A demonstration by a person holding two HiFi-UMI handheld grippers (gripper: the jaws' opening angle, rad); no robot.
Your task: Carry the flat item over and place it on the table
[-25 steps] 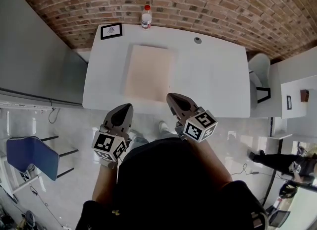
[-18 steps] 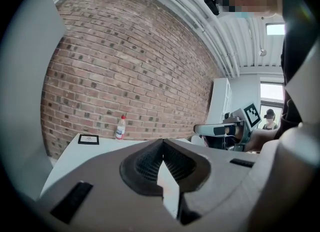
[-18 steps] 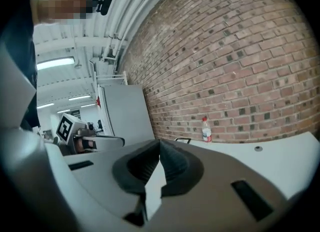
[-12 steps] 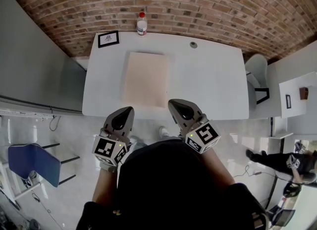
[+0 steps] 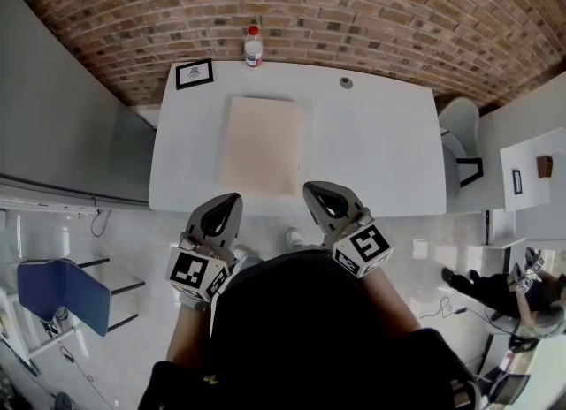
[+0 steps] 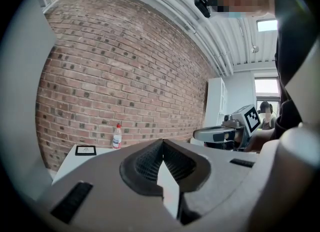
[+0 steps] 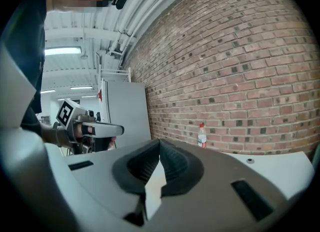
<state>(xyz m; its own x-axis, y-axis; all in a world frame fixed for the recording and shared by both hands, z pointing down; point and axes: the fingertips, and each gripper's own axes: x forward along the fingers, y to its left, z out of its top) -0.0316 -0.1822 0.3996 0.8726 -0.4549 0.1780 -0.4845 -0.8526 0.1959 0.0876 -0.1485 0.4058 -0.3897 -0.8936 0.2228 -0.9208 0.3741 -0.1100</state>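
Note:
A flat pale beige board [image 5: 262, 145] lies on the white table [image 5: 380, 152], left of the middle, with nothing touching it. My left gripper [image 5: 228, 198] hovers at the table's front edge, just short of the board's near left corner. My right gripper [image 5: 312, 189] hovers by the near right corner. In each gripper view the jaws meet at the tip, left gripper [image 6: 162, 143] and right gripper [image 7: 159, 143], with nothing between them. Each view also shows the other one alongside: the right gripper [image 6: 220, 135] and the left gripper [image 7: 95, 130].
A bottle [image 5: 253, 46] and a small framed picture [image 5: 195, 73] stand at the table's far edge against the brick wall. A small round fitting [image 5: 346, 83] sits far right of the board. A blue chair [image 5: 57, 289] stands at the left, a white chair [image 5: 460, 125] at the right.
Hardly anything differs. The view has shifted slightly, and both grippers sit a little lower in it, still shut at the table's front edge. The board has not moved.

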